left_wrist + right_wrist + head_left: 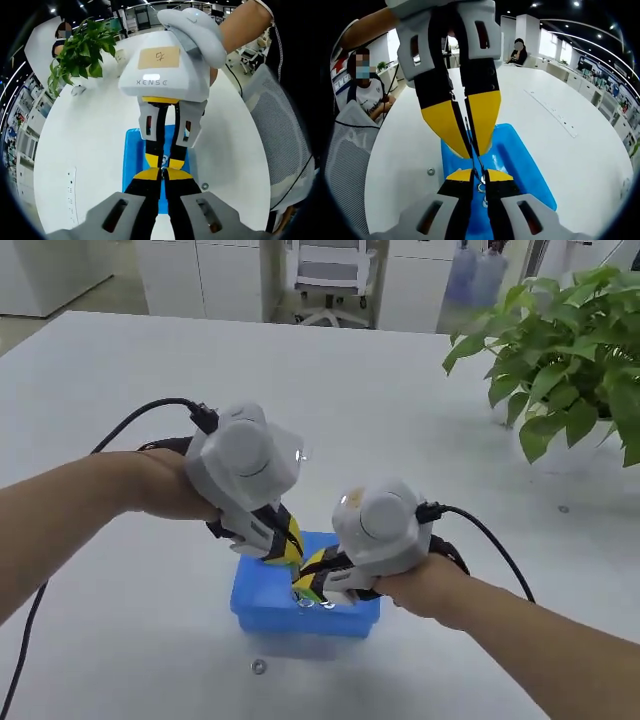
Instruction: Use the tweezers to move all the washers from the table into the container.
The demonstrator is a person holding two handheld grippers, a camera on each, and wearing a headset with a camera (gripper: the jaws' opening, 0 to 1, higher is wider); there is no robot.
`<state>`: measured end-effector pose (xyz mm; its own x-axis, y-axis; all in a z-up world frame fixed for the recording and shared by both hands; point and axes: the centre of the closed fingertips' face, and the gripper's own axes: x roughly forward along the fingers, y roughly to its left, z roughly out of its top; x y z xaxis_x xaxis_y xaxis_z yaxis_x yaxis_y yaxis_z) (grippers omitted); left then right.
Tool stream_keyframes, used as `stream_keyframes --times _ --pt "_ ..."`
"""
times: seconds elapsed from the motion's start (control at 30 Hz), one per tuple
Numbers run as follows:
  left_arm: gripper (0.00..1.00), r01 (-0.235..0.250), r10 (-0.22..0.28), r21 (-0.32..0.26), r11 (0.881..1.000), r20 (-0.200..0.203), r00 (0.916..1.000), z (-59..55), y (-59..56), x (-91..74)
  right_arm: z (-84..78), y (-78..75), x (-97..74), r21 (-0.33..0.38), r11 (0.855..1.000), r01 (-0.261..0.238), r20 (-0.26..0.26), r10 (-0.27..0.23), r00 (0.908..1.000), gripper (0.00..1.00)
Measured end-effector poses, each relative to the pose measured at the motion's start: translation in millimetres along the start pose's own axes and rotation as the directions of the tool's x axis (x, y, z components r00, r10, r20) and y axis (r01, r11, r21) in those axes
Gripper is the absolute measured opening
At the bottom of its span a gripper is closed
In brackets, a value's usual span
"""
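Obs: left gripper (162,173) and right gripper (479,175) tip to tip, both pinched narrow on the tweezers (471,147). Blue container (525,165) directly beneath the tips; tweezer point at a washer (481,188) inside it (second washer (485,202) just beside). One loose washer (259,667) on the table (120,620), near the container, on the person's side of both grippers

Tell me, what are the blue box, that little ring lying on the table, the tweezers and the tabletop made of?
Blue container: likely plastic, evenly coloured with a soft sheen and rounded moulded corners.
Washer: seemingly metal, silvery grey and glinting.
Tweezers: thin and dark-looking, probably metal.
Table: smooth matte white surface, perhaps laminate; its core is hidden.
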<state>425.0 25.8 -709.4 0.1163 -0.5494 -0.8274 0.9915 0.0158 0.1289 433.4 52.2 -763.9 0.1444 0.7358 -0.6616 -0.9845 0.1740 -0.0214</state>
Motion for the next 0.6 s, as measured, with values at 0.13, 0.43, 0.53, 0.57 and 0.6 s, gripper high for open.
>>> stream_keyframes --times 0.13,0.43,0.53,0.57,0.6 --pt "0.06 -0.006 0.006 0.005 1.0 0.002 1.0 3.4 -1.2 -6.0 4.6 0.9 -4.4 -0.008 1.0 0.008 0.01 -0.008 0.9999 0.1" --pt "0.06 -0.016 0.017 0.016 1.0 -0.005 0.9999 9.5 -4.4 -18.8 19.5 6.0 -13.3 -0.035 0.999 0.029 0.04 -0.027 0.9988 0.1" --pt "0.06 -0.02 0.02 0.012 1.0 -0.001 0.9998 12.6 -8.2 -25.8 25.1 11.0 -16.7 -0.042 0.999 0.028 0.052 -0.026 0.9983 0.1" --pt "0.06 -0.019 0.019 0.011 1.0 0.0 0.9998 11.6 -7.9 -27.3 26.4 12.4 -17.4 -0.049 0.998 0.03 0.054 -0.027 0.9982 0.1" --pt "0.06 -0.021 0.021 0.012 1.0 -0.001 0.9998 11.7 -8.6 -28.9 27.8 13.7 -18.1 -0.051 0.998 0.031 0.057 -0.028 0.998 0.1"
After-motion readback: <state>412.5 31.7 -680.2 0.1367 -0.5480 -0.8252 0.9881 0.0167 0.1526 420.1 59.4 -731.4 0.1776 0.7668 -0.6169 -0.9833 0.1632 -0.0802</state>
